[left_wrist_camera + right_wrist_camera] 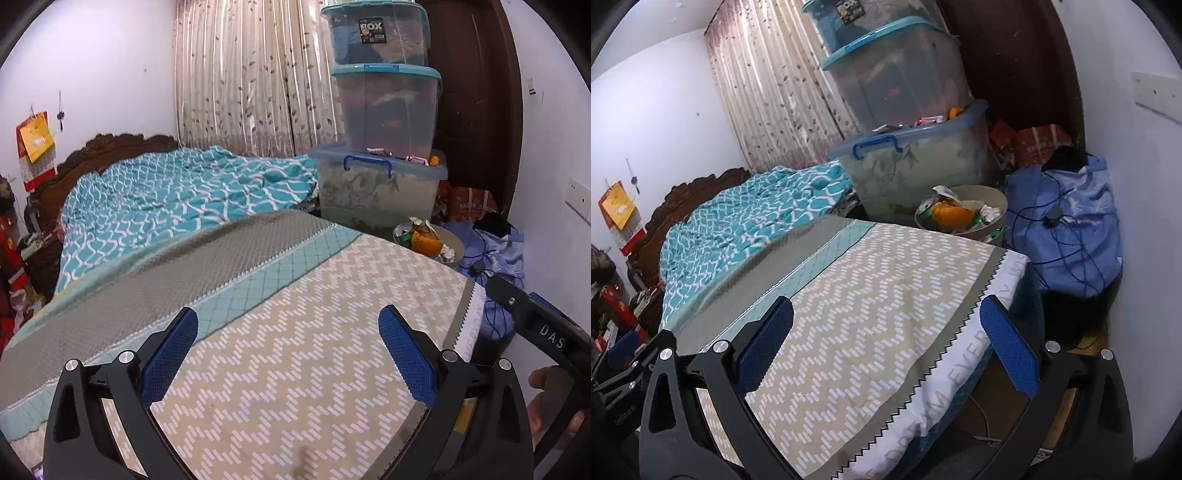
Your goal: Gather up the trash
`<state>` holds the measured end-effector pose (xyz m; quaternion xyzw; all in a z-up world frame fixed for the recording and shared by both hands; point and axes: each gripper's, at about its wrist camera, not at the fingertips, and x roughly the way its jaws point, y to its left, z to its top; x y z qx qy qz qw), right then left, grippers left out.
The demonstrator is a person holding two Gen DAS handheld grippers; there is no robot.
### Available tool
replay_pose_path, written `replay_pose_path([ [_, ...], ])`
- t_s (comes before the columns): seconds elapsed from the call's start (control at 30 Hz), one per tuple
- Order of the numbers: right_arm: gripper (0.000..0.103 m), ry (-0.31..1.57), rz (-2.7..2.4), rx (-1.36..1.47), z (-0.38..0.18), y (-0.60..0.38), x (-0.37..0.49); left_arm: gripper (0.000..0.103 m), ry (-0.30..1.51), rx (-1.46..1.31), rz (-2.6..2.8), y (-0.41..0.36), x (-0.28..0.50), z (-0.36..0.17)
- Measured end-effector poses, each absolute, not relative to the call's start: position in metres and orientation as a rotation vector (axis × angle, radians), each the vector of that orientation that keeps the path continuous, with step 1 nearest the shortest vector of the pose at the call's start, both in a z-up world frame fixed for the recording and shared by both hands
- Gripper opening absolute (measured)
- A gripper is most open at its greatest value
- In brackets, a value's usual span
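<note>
A bed [280, 332] is lying under a zigzag cover; beyond it three storage boxes [384, 147] are standing stacked — a curtain [251, 81] is hanging behind.

The bin [975, 230] stands just beyond the bed's [871, 302] far corner. Behind the bin rise three stacked boxes [905, 85]. Right of the bin lies a bag [1078, 236]; left of it, a quilt [738, 225] lies on the bed. Trash [955, 212] sits in the bin.

Round beige bin [991, 201] on floor just beyond bed corner, upright. Heaped full: orange peel [947, 214], crumpled foil [990, 212], green can [929, 206], wrappers.
</note>
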<state>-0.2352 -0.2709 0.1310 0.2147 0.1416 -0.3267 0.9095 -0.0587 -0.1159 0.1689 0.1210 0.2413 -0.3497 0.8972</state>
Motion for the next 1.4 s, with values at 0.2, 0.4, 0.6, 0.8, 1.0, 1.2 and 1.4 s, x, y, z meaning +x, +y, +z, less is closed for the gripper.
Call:
replay_pose_path([
  [0.2, 0.100, 0.312, -0.637, 0.418, 0.126, -0.262, -0.223, 0.094, 0.551, 0.232, -0.692, -0.110, -0.057, 0.159],
  [0.4, 0.100, 0.295, -0.631, 0.384, 0.129, -0.254, -0.219, 0.094, 0.581, 0.228, -0.662, -0.106, -0.058, 0.152],
  [0.6, 0.100, 0.290, -0.641, 0.403, 0.130, -0.257, -0.219, 0.094, 0.591, 0.218, -0.658, -0.104, -0.056, 0.154],
  [0.8, 0.100, 0.324, -0.642, 0.438, 0.122, -0.264, -0.215, 0.094, 0.576, 0.265, -0.645, -0.110, -0.060, 0.151],
  [1.0, 0.100, 0.353, -0.638, 0.458, 0.116, -0.268, -0.212, 0.094, 0.564, 0.313, -0.620, -0.116, -0.061, 0.146],
  [1.2, 0.100, 0.369, -0.638, 0.472, 0.113, -0.269, -0.210, 0.094, 0.618, 0.307, -0.664, -0.115, -0.052, 0.142],
  [1.4, 0.100, 0.357, -0.628, 0.455, 0.118, -0.261, -0.211, 0.094, 0.624, 0.269, -0.720, -0.106, -0.047, 0.144],
])
